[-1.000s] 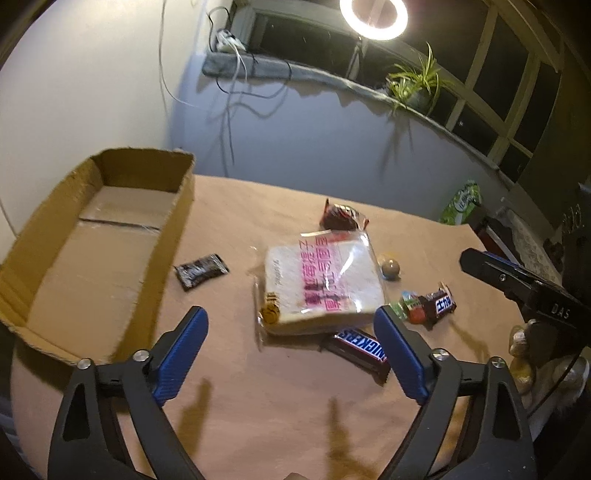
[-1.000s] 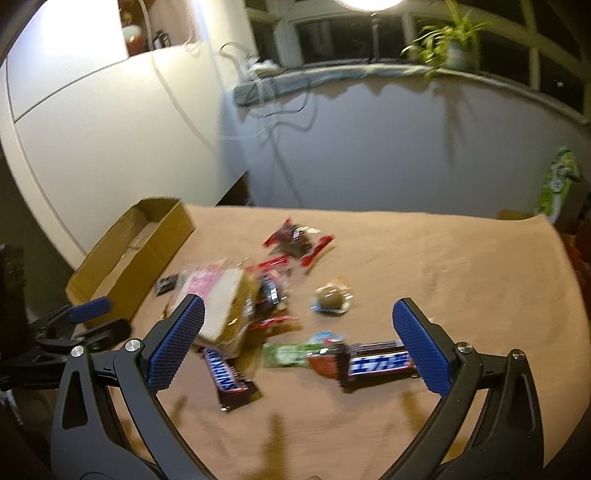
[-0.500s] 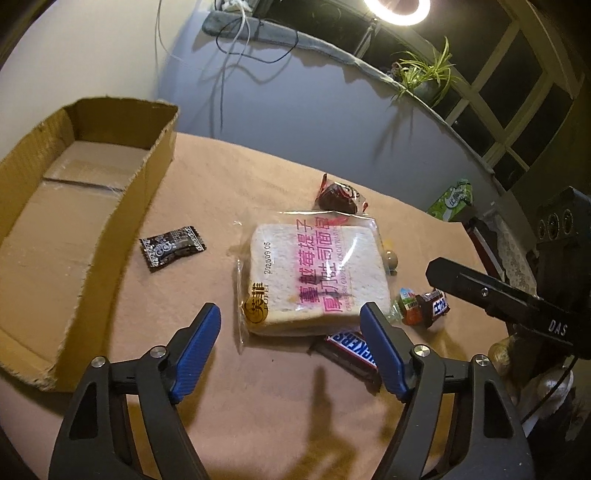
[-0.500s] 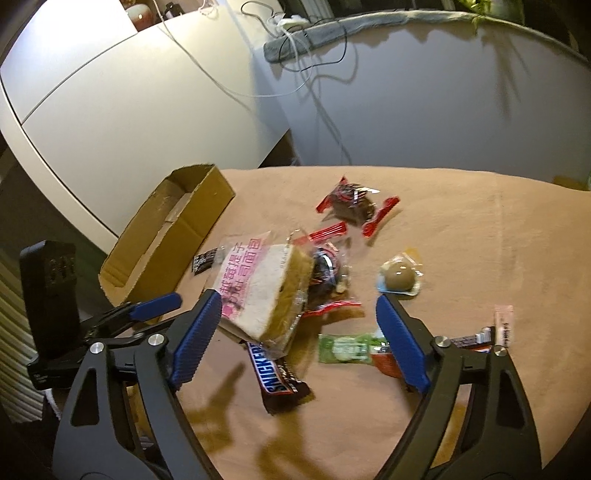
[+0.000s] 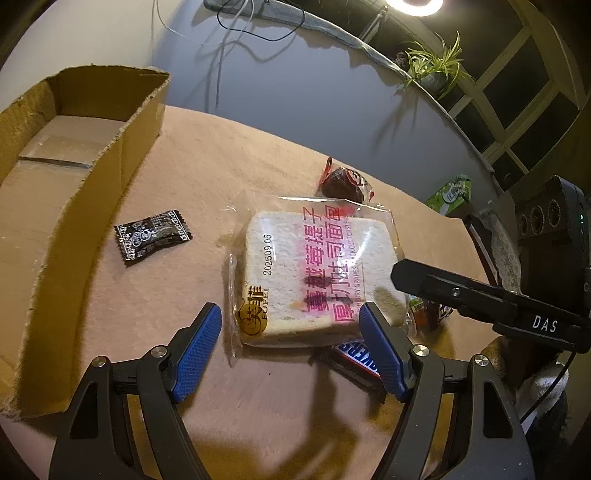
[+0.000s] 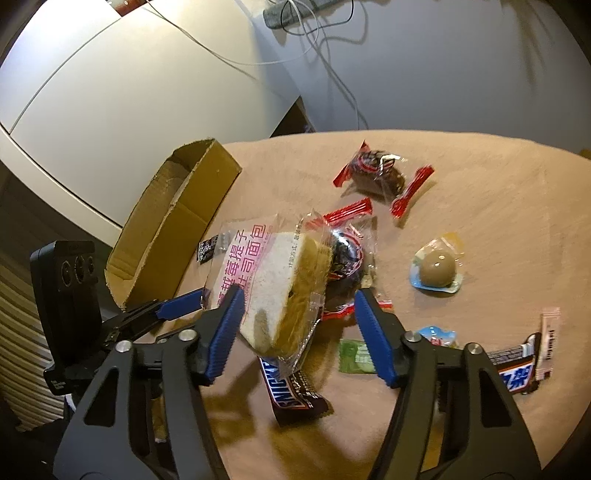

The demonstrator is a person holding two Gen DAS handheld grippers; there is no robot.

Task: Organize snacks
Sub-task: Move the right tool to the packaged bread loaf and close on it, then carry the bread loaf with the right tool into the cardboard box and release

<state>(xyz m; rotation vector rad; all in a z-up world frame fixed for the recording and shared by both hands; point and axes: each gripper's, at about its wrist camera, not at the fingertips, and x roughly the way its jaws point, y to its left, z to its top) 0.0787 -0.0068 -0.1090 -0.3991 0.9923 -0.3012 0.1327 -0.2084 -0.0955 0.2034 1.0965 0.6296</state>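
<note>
Bread in a clear bag (image 5: pixel 317 273) is lying on the table (image 5: pixel 229 170), its near edge resting on a Snickers bar (image 6: pixel 291 387). The left gripper (image 5: pixel 290 354) is hovering at its near edge, fingers released and touching nothing. The right gripper (image 6: pixel 295 328) is closing around the bread's corner, its fingers (image 6: pixel 373 332) not yet pressing. A black candy (image 5: pixel 151 236) is lying between the bread and the cardboard box (image 5: pixel 110 155).

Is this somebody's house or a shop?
Probably a room at home: a potted plant on the windowsill, a ring light, and snacks on a cloth-covered table beside a cardboard box.
</note>
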